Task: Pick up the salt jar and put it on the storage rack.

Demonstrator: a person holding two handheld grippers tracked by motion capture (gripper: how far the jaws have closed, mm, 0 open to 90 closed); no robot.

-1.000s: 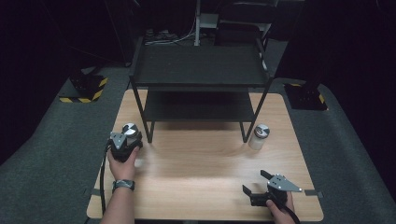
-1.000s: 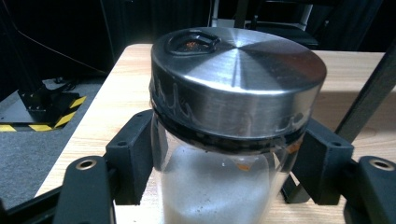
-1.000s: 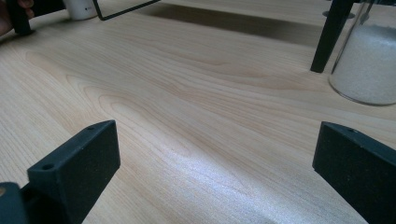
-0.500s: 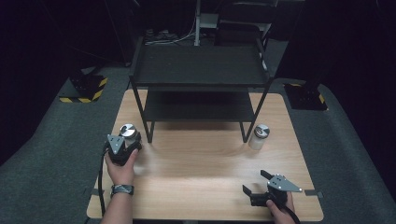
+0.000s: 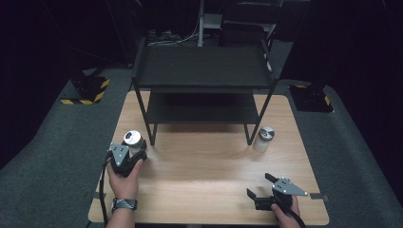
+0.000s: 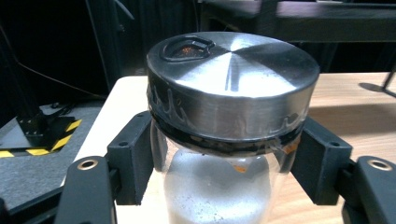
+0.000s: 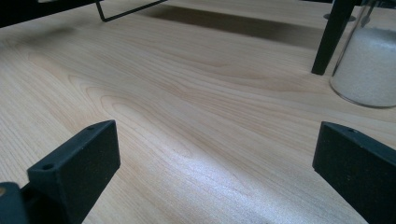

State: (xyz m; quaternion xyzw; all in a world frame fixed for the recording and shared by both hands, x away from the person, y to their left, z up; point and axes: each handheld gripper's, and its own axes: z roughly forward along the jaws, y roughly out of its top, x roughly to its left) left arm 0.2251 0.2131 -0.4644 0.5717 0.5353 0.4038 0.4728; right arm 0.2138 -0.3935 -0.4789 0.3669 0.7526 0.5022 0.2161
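Observation:
A glass shaker jar (image 5: 133, 139) with a brushed metal lid (image 6: 232, 77) and white powder inside is held by my left gripper (image 5: 129, 153), shut on its neck just under the lid, at the table's left side. In the left gripper view both black pads (image 6: 132, 158) press the glass from either side. A second shaker jar (image 5: 263, 138) with a metal lid stands near the shelf's right front leg; its white-filled body (image 7: 368, 65) is at the upper right of the right gripper view. My right gripper (image 5: 260, 186) rests low near the table's front right, open, with only bare wood between its jaws.
A black two-tier metal shelf (image 5: 203, 78) stands at the back of the wooden table (image 5: 204, 166), its legs (image 5: 249, 128) reaching forward toward the middle. Yellow-and-black striped bases (image 5: 88, 90) sit on the grey floor at both sides.
My left gripper has carried the jar toward the table's left edge and the near side, away from the shelf's left leg, lifting it slightly. The right gripper has stayed where it was.

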